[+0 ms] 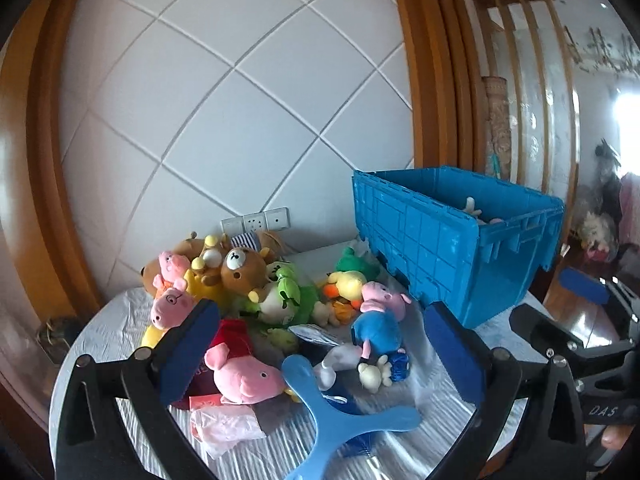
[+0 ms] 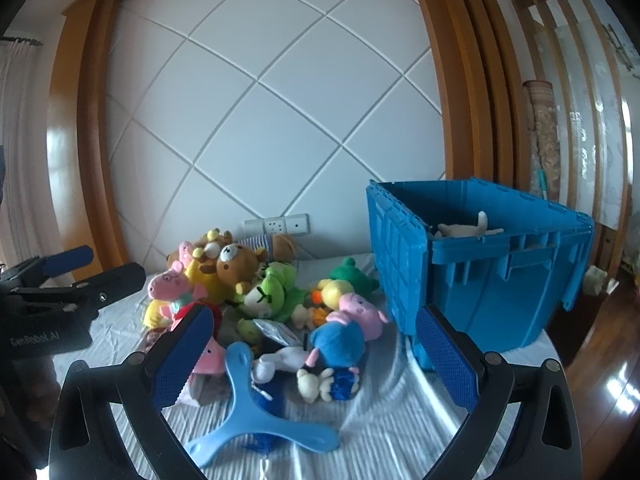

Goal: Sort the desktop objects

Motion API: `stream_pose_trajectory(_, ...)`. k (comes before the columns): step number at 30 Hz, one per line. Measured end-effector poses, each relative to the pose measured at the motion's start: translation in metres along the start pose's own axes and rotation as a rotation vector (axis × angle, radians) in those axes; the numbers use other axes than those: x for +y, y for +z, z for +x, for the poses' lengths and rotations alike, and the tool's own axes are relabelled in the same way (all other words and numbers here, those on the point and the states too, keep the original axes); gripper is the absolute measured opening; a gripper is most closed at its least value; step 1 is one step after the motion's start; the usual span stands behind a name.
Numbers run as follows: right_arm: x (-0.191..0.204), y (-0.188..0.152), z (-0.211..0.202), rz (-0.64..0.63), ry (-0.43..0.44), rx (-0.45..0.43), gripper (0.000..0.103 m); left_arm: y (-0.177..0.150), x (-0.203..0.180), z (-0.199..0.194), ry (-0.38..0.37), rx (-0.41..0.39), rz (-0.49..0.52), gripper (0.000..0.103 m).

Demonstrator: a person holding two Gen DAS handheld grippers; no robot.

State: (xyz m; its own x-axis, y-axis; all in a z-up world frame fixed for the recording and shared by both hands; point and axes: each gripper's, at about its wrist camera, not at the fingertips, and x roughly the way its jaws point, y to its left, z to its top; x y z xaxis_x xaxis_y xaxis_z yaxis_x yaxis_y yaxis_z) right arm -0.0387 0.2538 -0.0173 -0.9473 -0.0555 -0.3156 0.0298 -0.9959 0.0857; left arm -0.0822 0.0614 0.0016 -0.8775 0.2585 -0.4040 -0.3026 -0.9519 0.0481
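Observation:
A heap of plush toys lies on the cloth-covered table (image 1: pixel 112 320): a pink pig in red (image 1: pixel 240 372), a pig in blue (image 1: pixel 378 320) (image 2: pixel 340 336), a brown bear (image 1: pixel 240 268) (image 2: pixel 236 264), a green frog (image 1: pixel 284 296) (image 2: pixel 272 292) and a yellow duck (image 1: pixel 346 284) (image 2: pixel 334 290). A light blue three-armed boomerang (image 1: pixel 320 404) (image 2: pixel 248 412) lies nearest. The blue crate (image 1: pixel 452 248) (image 2: pixel 492 272) stands at the right with a white plush (image 2: pixel 468 229) inside. My left gripper (image 1: pixel 320 344) and right gripper (image 2: pixel 308 348) both hover open above the toys, holding nothing.
A white tiled wall with a socket strip (image 1: pixel 256 222) (image 2: pixel 278 224) backs the table. Wooden frames stand on both sides. A pink plastic bag (image 1: pixel 224 424) lies near the front left. The other gripper shows at the right edge (image 1: pixel 580 320) and left edge (image 2: pixel 60 292).

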Motion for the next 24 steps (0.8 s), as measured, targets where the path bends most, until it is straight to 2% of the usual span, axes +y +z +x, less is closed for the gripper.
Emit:
stream_pose_trajectory(7,-0.0023,0.0004,-0.0009,0.001,-0.005,-0.002,0.102,0.0026,-0.0085,-0.0050,0.001,-0.016,0.041,0.103)
stream_pose_trajectory(12,-0.0032,0.0012,-0.0005,0.003,-0.007,-0.002,0.102,0.0029,-0.0083,0.0001,-0.042,0.029,0.040,0.103)
stream_pose_trajectory(16,-0.0024,0.0019,-0.0010,-0.002,-0.009,-0.007,0.102,0.0002,-0.0077,0.0003,-0.035,0.023,0.035,0.103)
stream_pose_trajectory(19,-0.0035,0.0014,-0.0007,-0.002,-0.014,-0.009,0.103,0.0018,-0.0064,-0.0027,0.016,-0.003,0.035,0.103)
stream_pose_trajectory(24,-0.0066,0.0009,0.0000,0.005,-0.024,-0.008,0.103,0.0057,-0.0014,-0.0027,0.153,-0.029,0.022,0.103)
